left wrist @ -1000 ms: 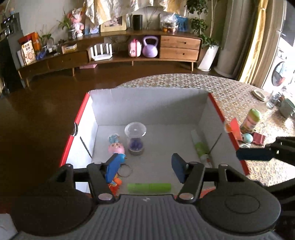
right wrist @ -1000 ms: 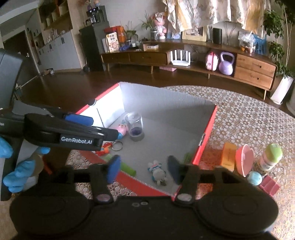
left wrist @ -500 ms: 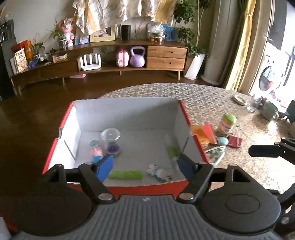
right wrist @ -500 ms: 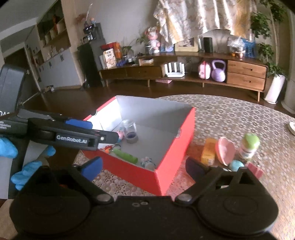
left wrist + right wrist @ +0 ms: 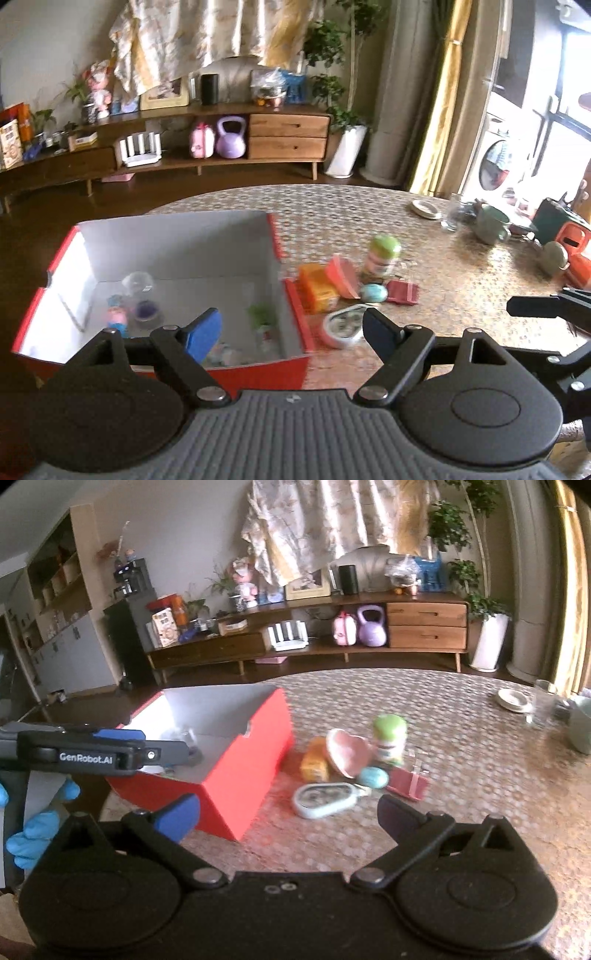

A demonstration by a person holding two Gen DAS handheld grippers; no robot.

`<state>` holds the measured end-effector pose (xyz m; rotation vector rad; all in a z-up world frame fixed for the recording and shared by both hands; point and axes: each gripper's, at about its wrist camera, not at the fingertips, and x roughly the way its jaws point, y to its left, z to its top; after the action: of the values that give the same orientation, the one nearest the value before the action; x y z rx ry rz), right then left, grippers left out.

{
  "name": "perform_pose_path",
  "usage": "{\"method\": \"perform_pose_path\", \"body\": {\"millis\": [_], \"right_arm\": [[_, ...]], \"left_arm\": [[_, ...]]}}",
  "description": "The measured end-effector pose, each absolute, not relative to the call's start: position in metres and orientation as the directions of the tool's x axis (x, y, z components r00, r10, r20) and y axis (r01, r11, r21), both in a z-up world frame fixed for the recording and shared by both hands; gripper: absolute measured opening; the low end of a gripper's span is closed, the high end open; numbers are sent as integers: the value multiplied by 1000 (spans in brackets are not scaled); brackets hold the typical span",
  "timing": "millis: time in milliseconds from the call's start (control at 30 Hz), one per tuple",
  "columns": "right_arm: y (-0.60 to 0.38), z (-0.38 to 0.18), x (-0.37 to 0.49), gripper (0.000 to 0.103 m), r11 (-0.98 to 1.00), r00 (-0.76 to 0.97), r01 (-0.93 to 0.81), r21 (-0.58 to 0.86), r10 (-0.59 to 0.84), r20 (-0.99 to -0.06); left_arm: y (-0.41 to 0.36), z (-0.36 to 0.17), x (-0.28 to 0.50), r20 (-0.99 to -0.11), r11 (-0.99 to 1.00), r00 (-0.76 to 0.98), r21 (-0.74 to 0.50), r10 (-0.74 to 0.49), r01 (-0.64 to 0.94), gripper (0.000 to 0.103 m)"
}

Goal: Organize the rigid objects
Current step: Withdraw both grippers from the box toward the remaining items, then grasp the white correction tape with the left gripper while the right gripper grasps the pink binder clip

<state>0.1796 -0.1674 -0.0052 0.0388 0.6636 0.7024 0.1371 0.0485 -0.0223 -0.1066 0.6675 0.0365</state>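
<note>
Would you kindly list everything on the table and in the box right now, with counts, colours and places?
box: 1, red outside, grey inside, table's left part
domed clear container: 1, in box
pink figure: 1, in box
orange pack: 1, right of box
heart dish: 1, pink, against orange pack
green-capped bottle: 1, behind dish
egg: 1, teal
oval case: 1, pale blue, nearest
dark red item: 1
left gripper: open
right gripper: open

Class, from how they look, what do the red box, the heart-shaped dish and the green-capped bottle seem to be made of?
Red box: likely cardboard, matte red outside, plain grey inside, thin folded walls.
Heart-shaped dish: probably plastic or glazed ceramic; smooth pink surface, blurred.
Green-capped bottle: apparently plastic, with a printed label and matte green cap.
</note>
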Motion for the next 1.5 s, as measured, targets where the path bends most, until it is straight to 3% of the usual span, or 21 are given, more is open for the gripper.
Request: {"method": "perform_pose_path", "body": {"millis": [567, 1100, 1500], "right_arm": [[-225, -34, 215, 102, 814, 608, -560, 154, 530, -590], [-231, -79, 277, 98, 757, 534, -644, 111, 548, -644], [-194, -115, 333, 83, 694, 471, -717, 66, 553, -687]], "left_arm": [[-49, -75, 178, -643, 998, 766, -60, -26, -16, 84], [-48, -136, 235, -693, 992, 717, -21, 74, -123, 84], [-35, -157, 261, -695, 992, 716, -29, 71, -126, 84]]}}
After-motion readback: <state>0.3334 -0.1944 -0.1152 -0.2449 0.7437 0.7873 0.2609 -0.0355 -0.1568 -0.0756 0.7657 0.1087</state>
